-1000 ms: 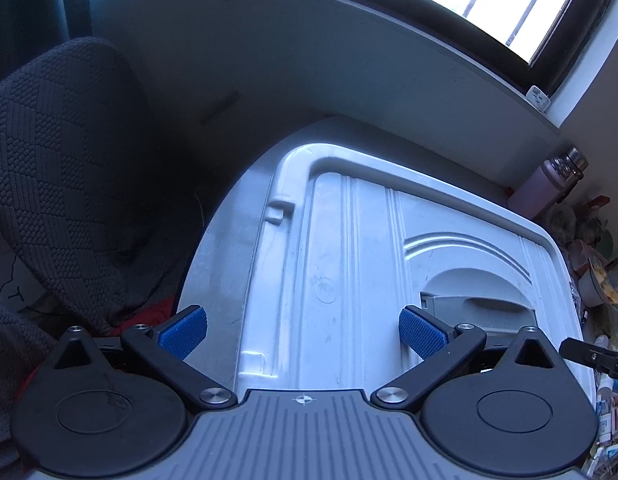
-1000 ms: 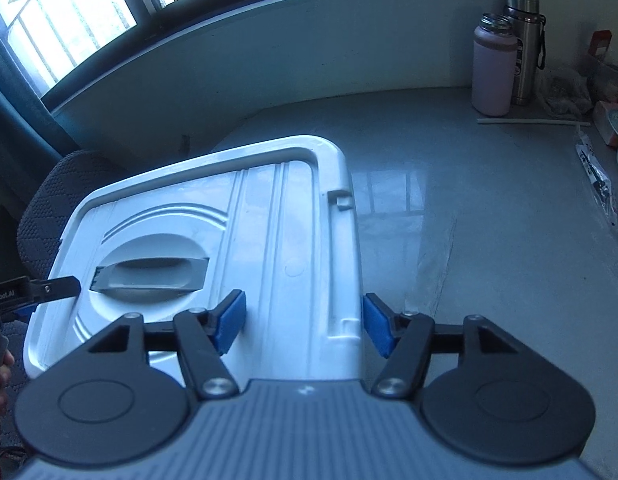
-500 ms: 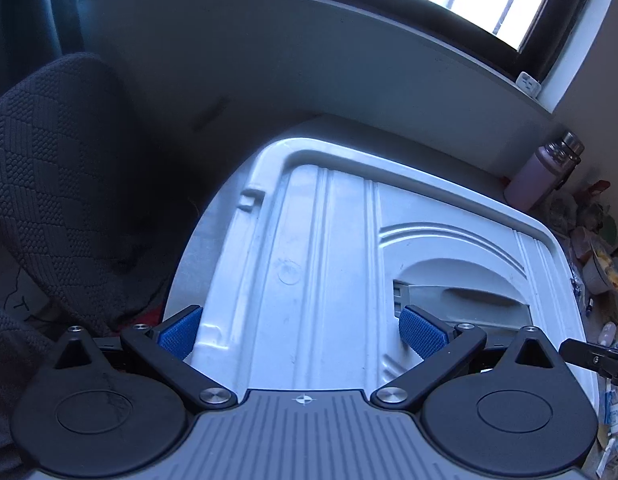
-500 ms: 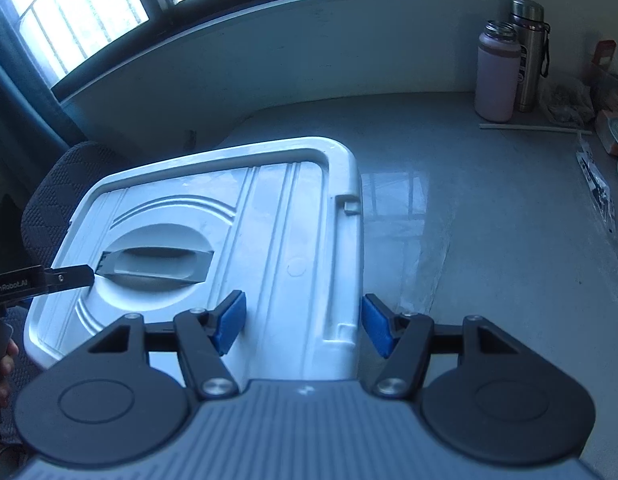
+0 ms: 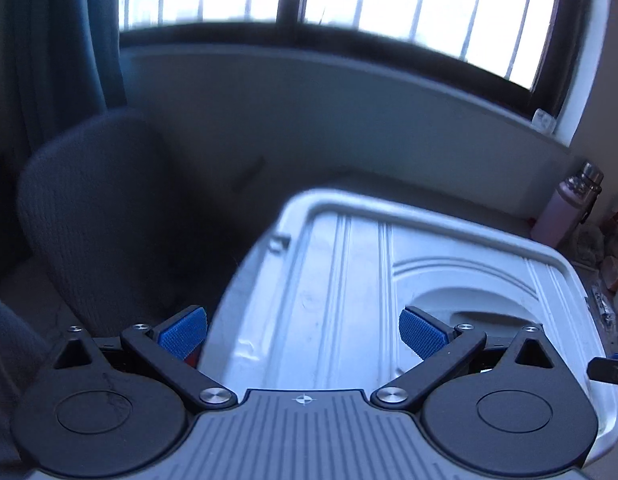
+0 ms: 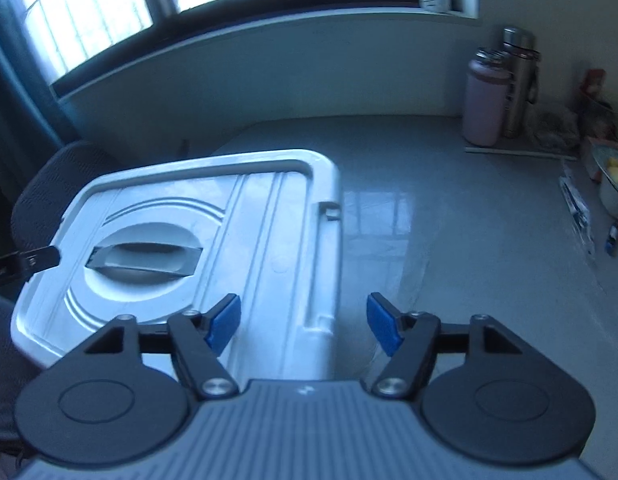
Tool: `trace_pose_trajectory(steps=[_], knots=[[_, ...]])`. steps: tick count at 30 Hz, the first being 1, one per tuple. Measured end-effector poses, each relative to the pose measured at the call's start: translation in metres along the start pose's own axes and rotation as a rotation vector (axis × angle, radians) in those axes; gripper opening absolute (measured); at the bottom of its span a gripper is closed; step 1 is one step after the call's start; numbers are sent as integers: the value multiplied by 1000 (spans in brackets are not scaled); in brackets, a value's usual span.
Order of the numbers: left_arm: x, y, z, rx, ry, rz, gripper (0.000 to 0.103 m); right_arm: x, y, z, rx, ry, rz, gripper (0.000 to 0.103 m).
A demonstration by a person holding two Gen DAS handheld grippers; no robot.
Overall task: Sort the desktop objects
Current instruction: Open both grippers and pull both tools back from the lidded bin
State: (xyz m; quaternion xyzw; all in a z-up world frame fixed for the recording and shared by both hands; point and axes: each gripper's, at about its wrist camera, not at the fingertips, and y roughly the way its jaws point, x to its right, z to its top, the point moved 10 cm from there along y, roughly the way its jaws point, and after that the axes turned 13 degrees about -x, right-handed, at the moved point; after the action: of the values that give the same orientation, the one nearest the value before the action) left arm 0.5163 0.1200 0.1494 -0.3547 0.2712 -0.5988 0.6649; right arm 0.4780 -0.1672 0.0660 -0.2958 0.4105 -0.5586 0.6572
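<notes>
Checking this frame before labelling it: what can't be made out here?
- Storage box contents: both views, closed lid covers them.
- Clutter at the desk's right edge: right wrist view, small, blurred, partly cut off.
- Box's near edge: both views, gripper bodies cover it.

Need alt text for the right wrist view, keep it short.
Right claw, its jaws opening, straddles the near right edge of a white plastic storage-box lid on a grey desk. Two flasks stand at the back right under a window; the left claw's tip shows at the left edge.
</notes>
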Motion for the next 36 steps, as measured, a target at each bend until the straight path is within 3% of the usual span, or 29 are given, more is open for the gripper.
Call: trace_pose_trajectory(steps=[3,5,11,15,19,24,29,36], knots=[[-3,-23,-7,48,21,-3,103,-5,-17,-16,51,26,16,76],[-5,-36,-18,56,17,-30,103,-13,-29,-30,87,3,-20,80],[-15,-62,-79,1,59,-53,103,-49,-48,-85,178,-68,-137,85],[-33,-67,-131,-2,69,-46,103,-72,-42,-132,220,-107,-181,87],[-55,-56,-180,6,103,-16,103,-85,-25,-179,245,-67,-102,88],[-62,-48,-235,29,169,19,103,-84,-2,-221,263,-68,-152,88],[-68,-38,-260,49,142,13,103,-77,6,-236,286,-48,-154,88],[-64,-32,-267,85,129,-15,103,-73,3,-245,301,-35,-154,88]])
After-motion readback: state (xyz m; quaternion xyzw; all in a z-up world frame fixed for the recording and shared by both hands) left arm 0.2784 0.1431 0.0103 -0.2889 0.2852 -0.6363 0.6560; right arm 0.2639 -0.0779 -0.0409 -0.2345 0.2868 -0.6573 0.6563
